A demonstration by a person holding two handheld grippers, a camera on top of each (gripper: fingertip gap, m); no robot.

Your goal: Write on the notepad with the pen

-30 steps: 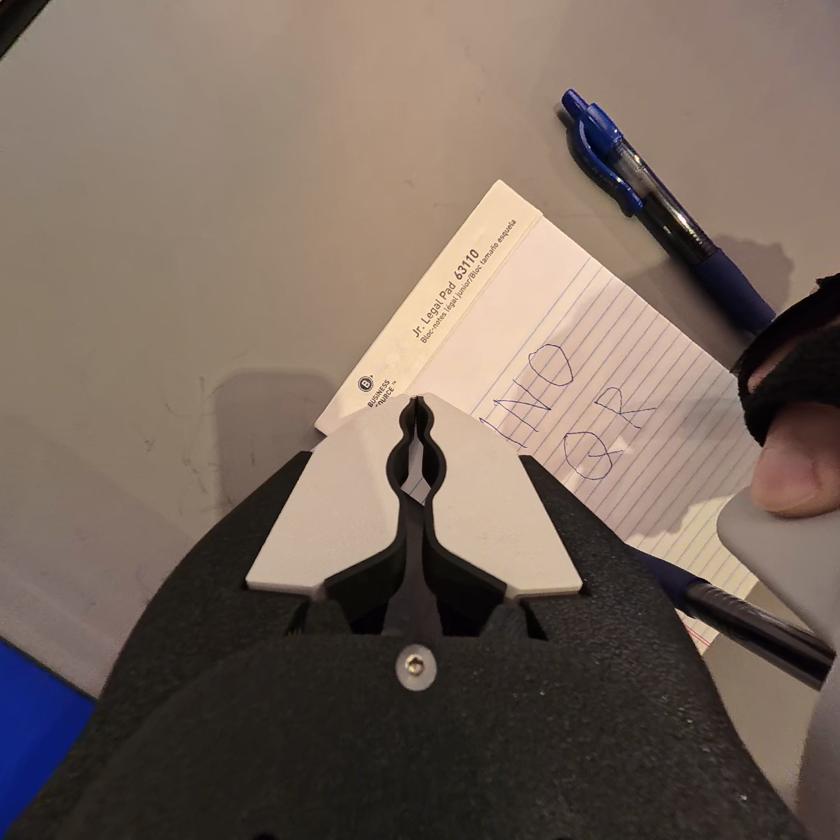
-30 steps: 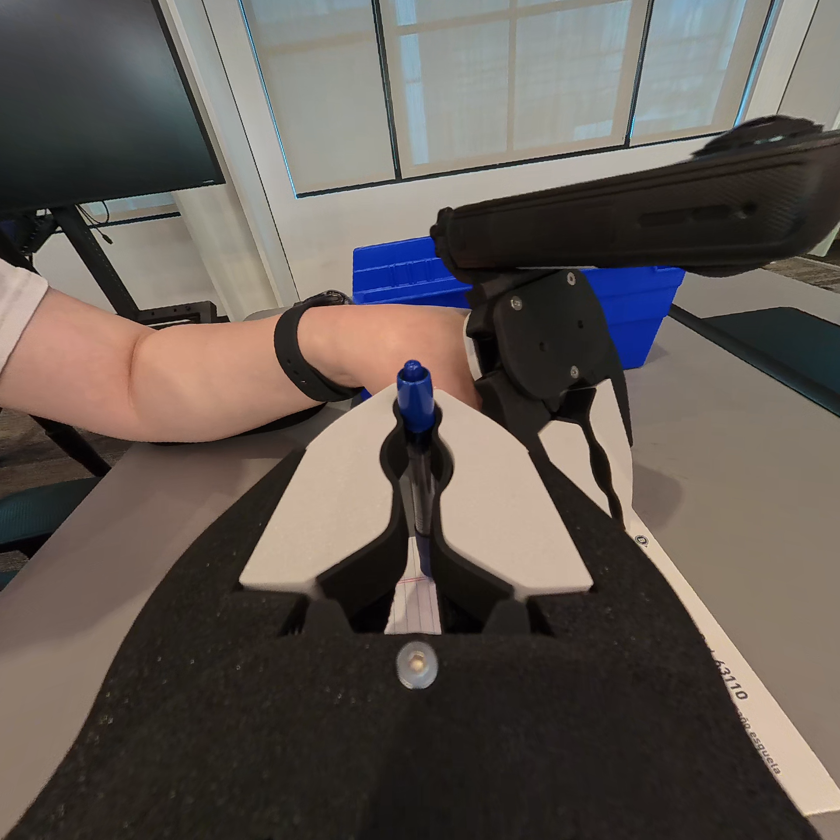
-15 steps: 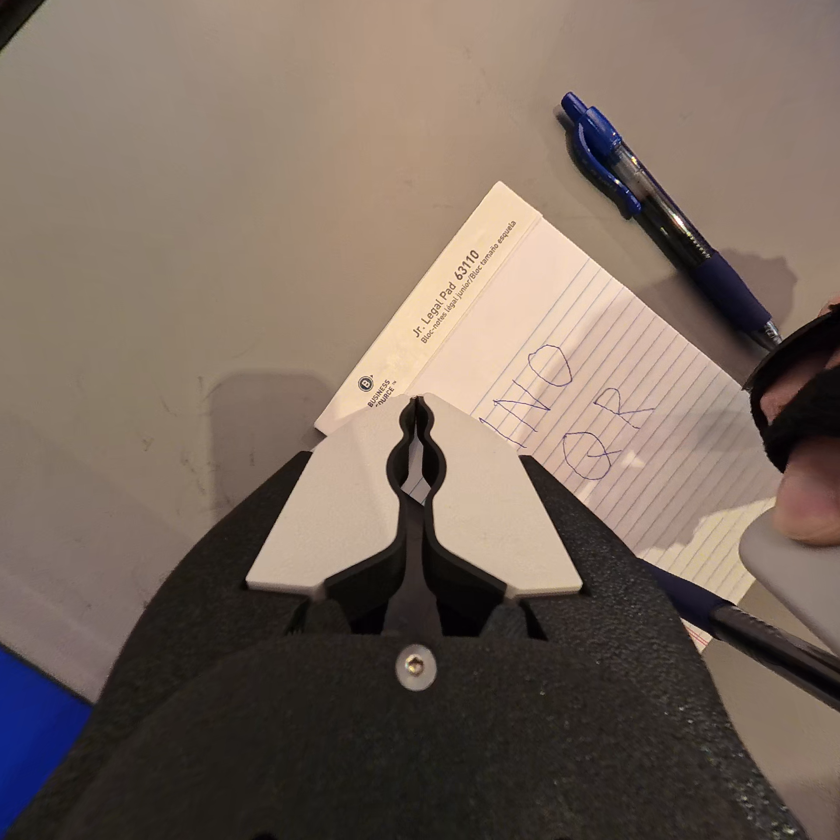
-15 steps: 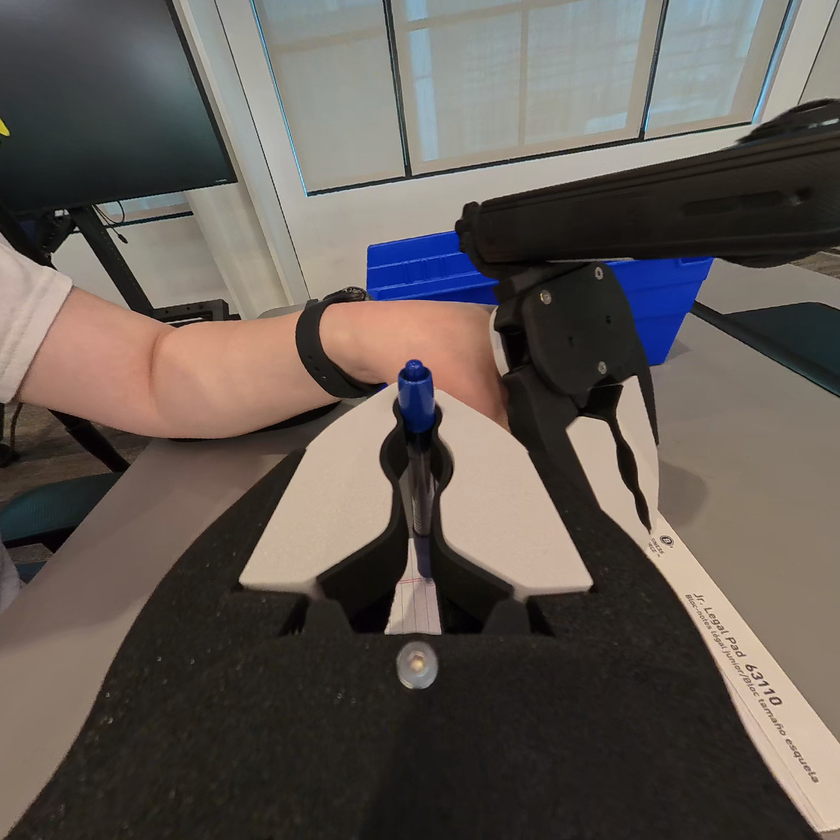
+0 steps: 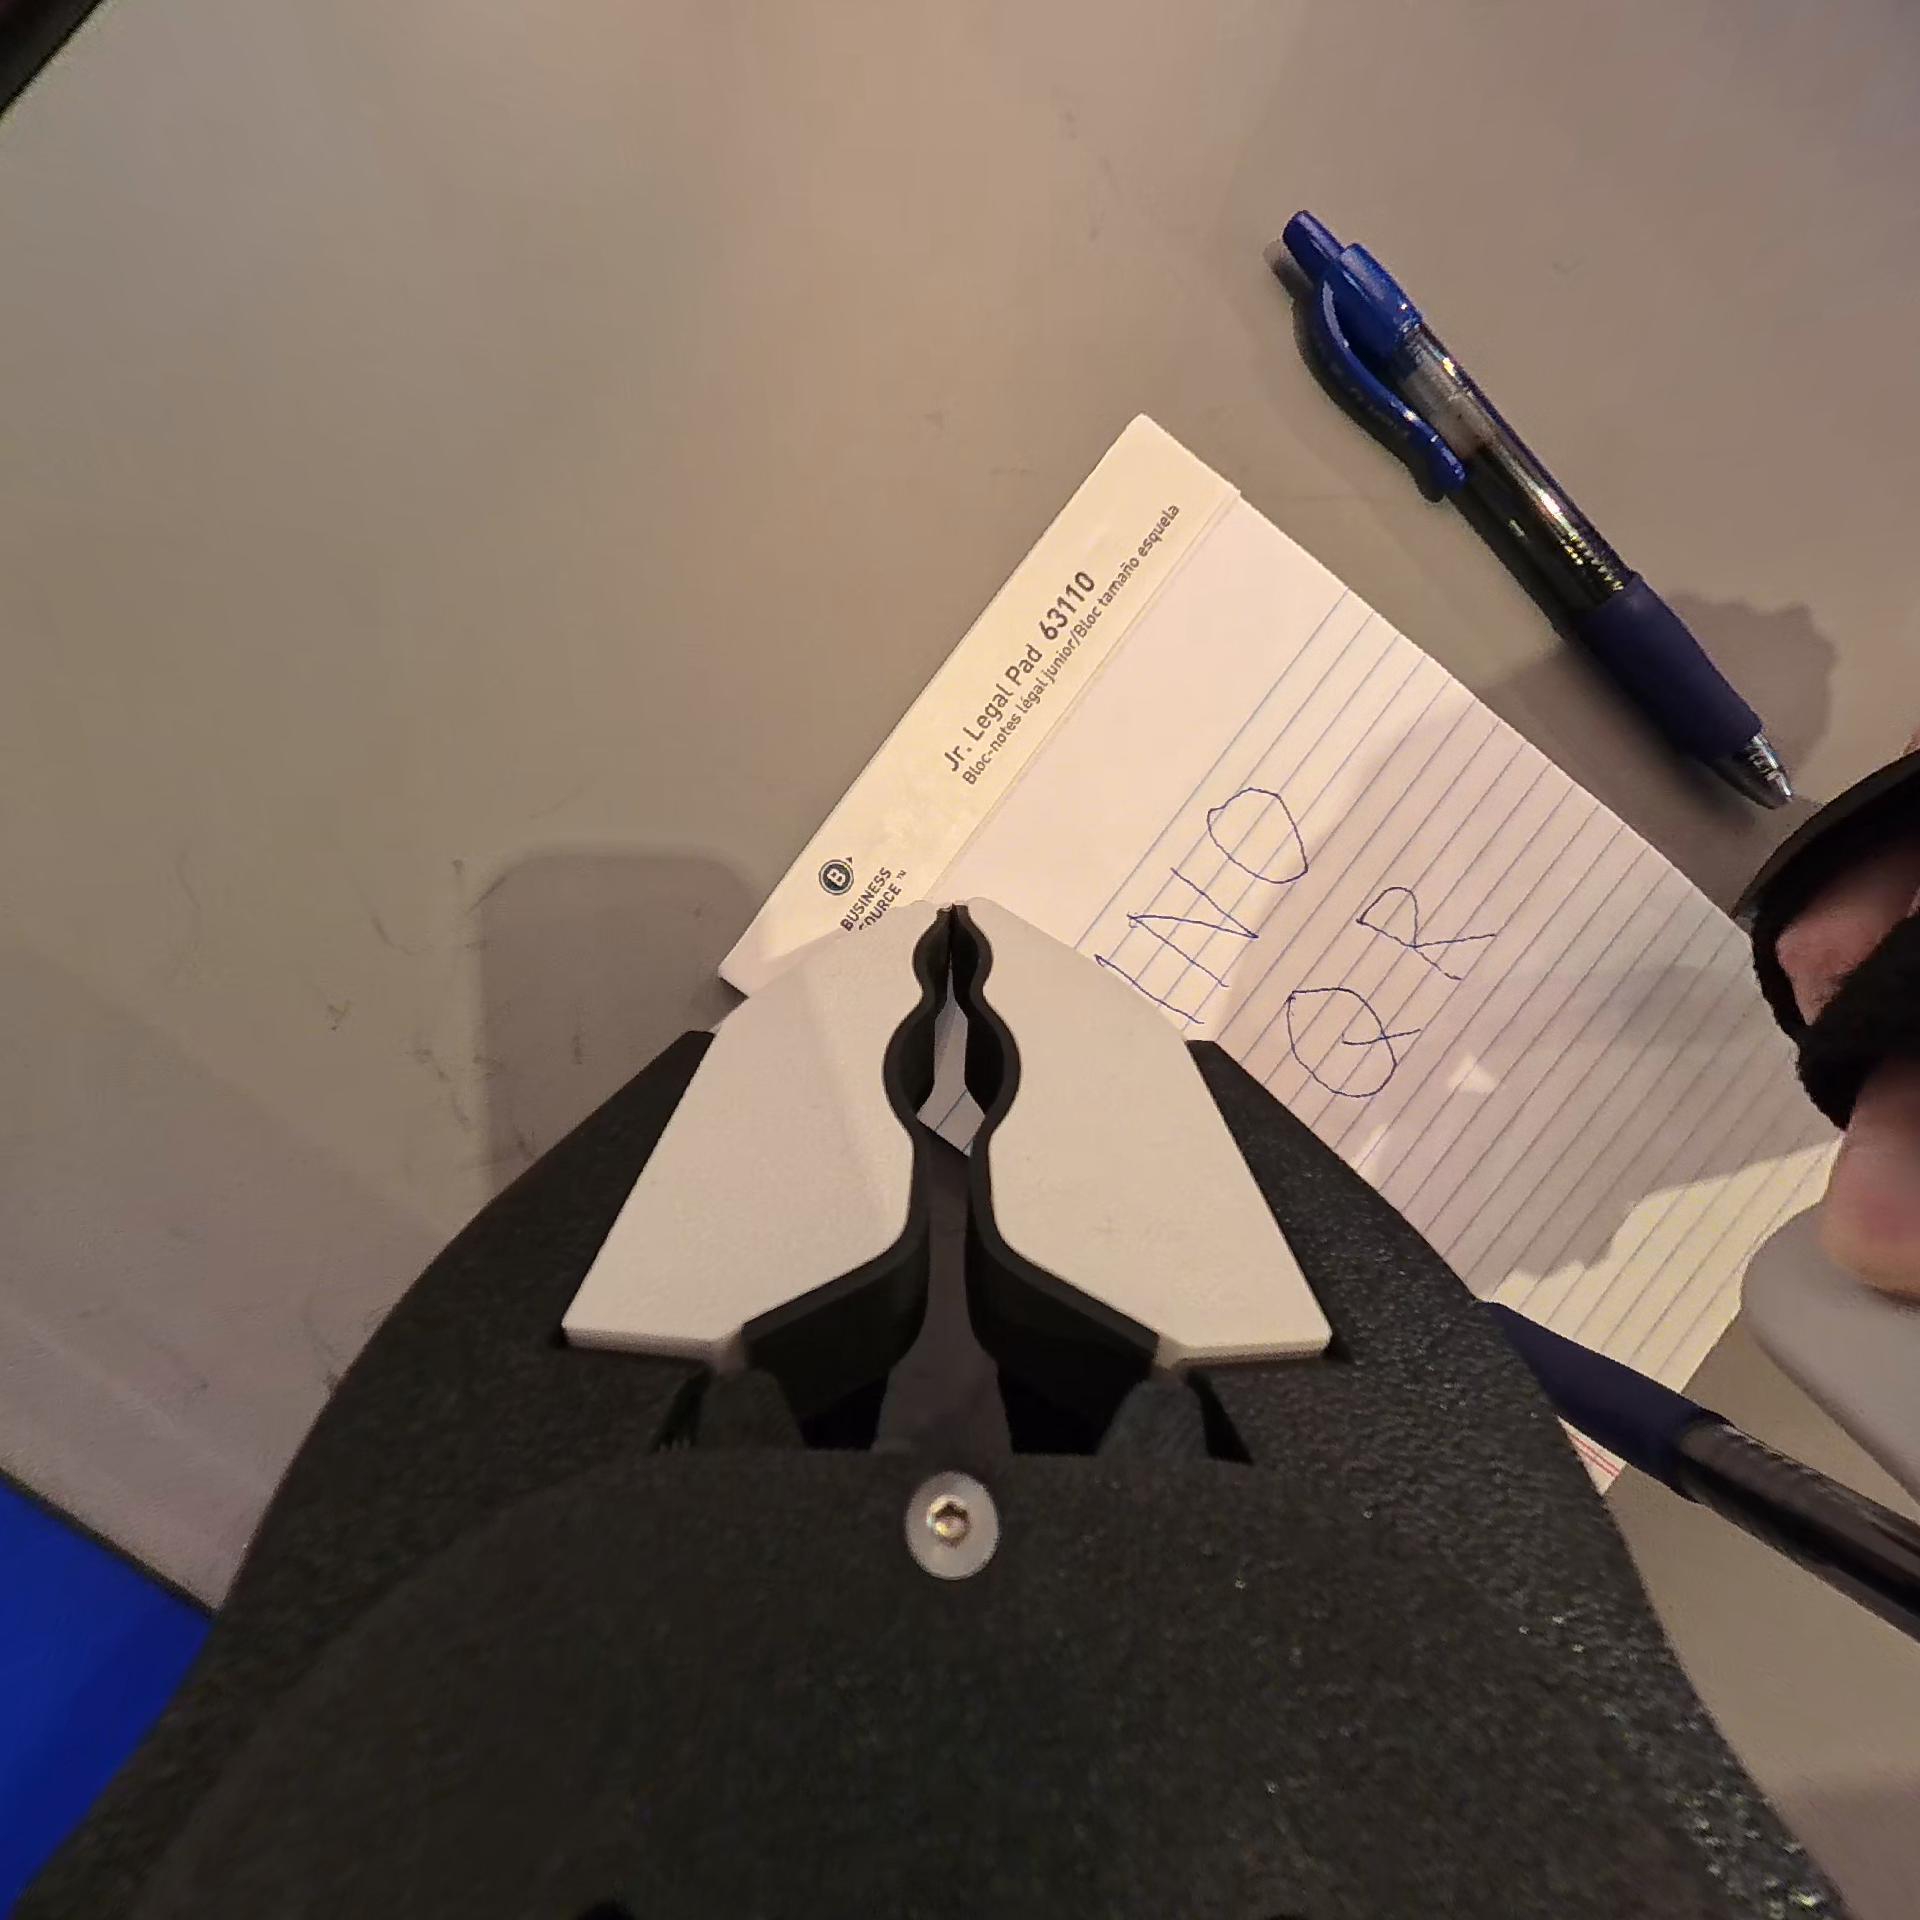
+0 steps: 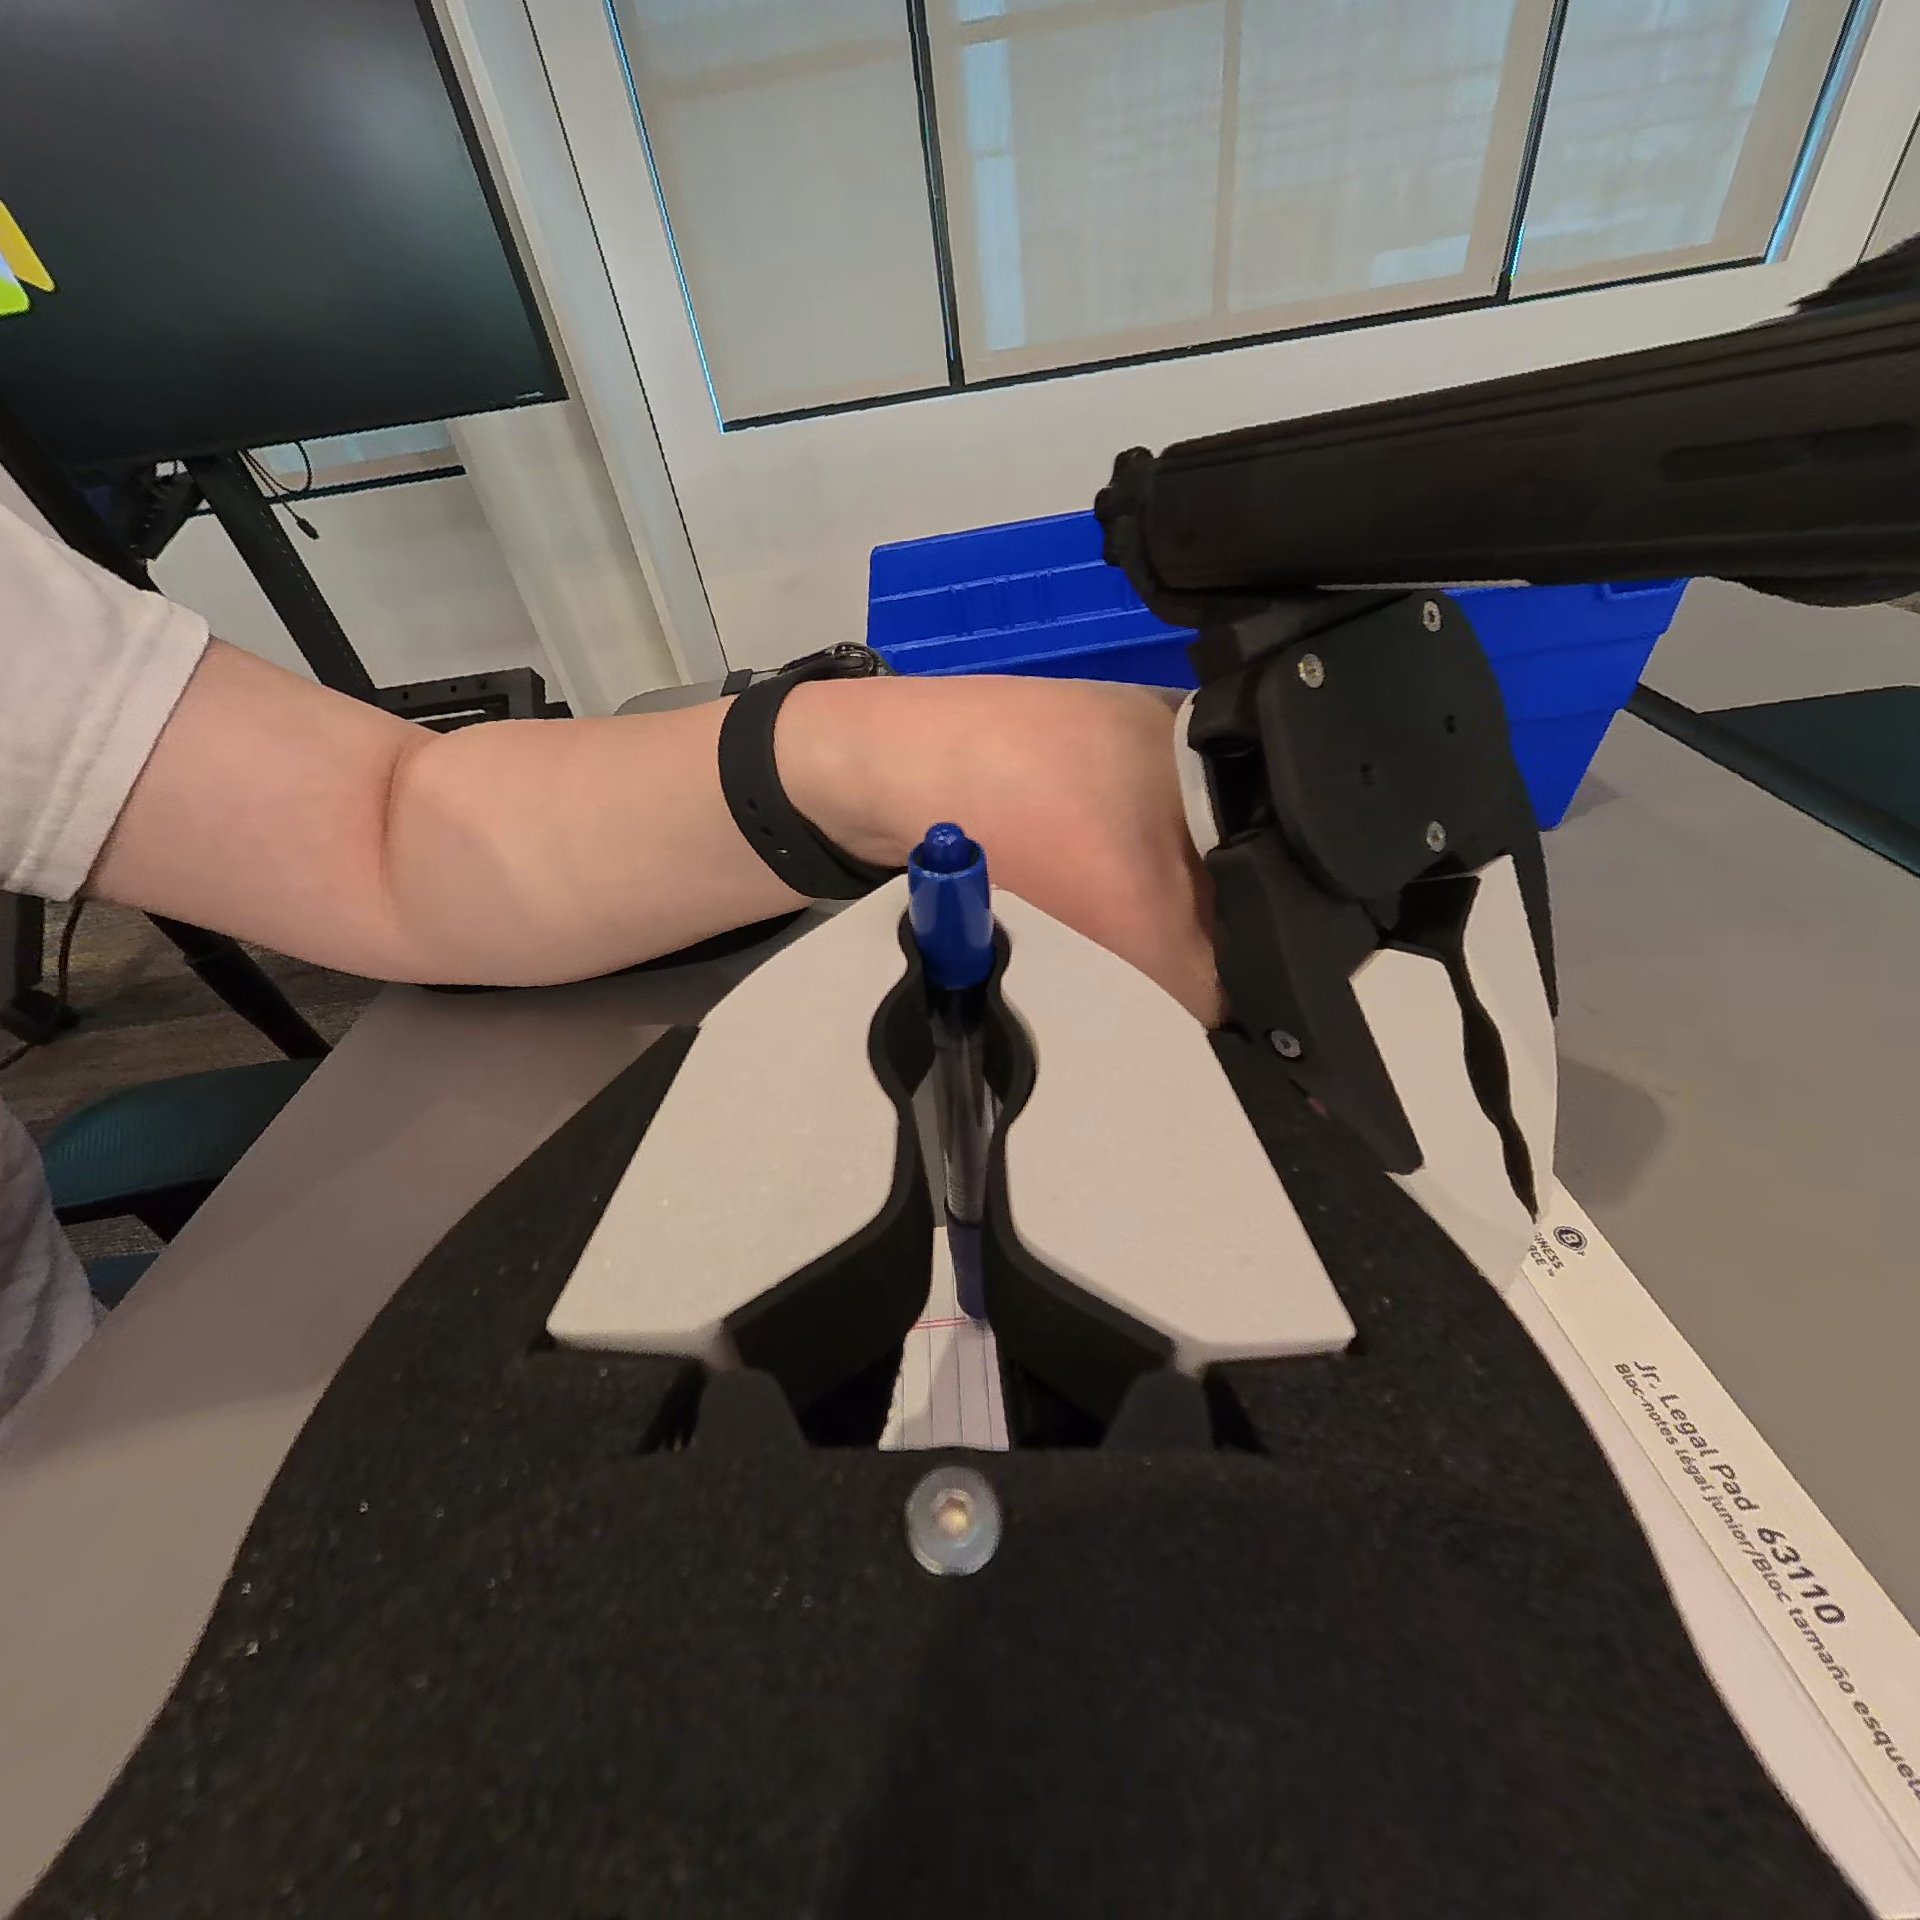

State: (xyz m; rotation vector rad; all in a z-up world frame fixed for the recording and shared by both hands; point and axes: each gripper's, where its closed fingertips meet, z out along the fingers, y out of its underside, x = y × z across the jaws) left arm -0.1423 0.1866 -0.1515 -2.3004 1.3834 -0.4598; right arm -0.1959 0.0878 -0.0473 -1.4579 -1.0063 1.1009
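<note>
The left wrist view looks steeply down from close above the grey table (image 5: 520,520), over the notepad (image 5: 1299,790). The right wrist view sits low and near, facing level across the table (image 6: 1766,1039) toward far windows (image 6: 1195,187). Both share the notepad (image 6: 1662,1455) and the left gripper (image 6: 1496,1101)

Our left claw (image 5: 951,914) has pale grey fingers (image 5: 790,1174) with black wavy inner pads, set in a rough black body with a silver hex screw (image 5: 951,1525). The right claw (image 6: 951,935) looks the same. We wear a black wristband (image 6: 774,790) and a white short sleeve (image 6: 73,707).
</note>
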